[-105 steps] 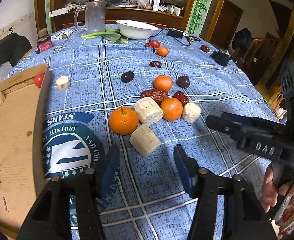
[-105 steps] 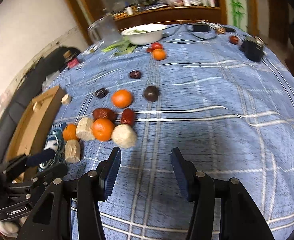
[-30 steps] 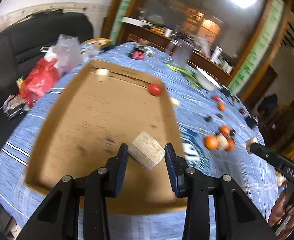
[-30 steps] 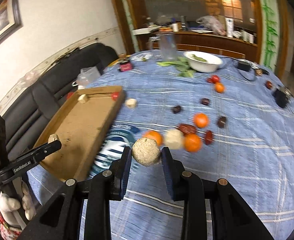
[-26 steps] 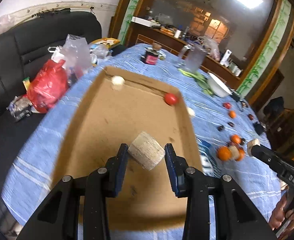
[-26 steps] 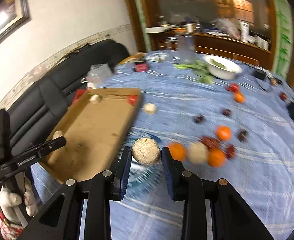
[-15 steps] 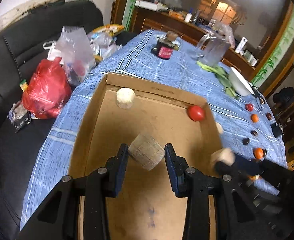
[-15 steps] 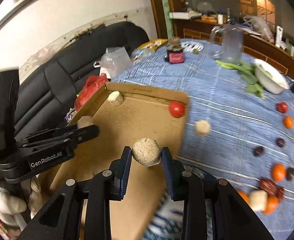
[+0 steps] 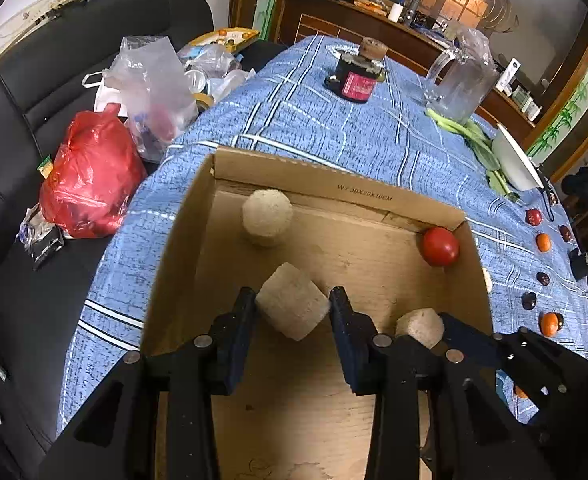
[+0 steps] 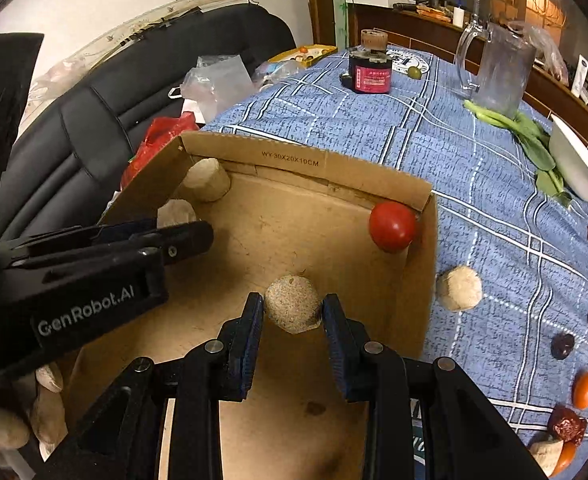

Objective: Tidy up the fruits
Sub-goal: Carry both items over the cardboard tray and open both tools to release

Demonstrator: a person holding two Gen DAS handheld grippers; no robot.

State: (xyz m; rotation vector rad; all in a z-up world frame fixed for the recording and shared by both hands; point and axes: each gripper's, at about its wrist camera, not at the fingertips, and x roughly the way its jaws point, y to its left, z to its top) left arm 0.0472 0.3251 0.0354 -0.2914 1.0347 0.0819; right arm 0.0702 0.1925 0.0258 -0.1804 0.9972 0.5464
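A shallow cardboard box [image 9: 334,188] [image 10: 290,164] lies on the blue checked tablecloth. My left gripper [image 9: 292,312] is shut on a pale cylindrical chunk [image 9: 292,306], held above the box floor. My right gripper [image 10: 292,312] is shut on a rounder pale chunk [image 10: 292,308], also over the box, to the right of the left one. In the left wrist view the right gripper's chunk [image 9: 420,326] shows beside mine. Inside the box lie another pale chunk [image 9: 266,214] [image 10: 208,180] at the far left corner and a red tomato [image 9: 438,246] [image 10: 392,226] at the far right corner.
One more pale chunk [image 10: 458,288] rests on the cloth just right of the box. Oranges [image 10: 584,390] and dark dates [image 10: 562,346] lie further right. A red-labelled jar [image 10: 370,70], a glass jug [image 10: 498,70], greens and a white bowl [image 10: 578,164] stand behind. Bags [image 9: 92,176] sit on the black sofa at left.
Both grippers have carried their chunks leftward from the fruit pile and lower over the box; the box's far wall, pale chunk and tomato now loom closer.
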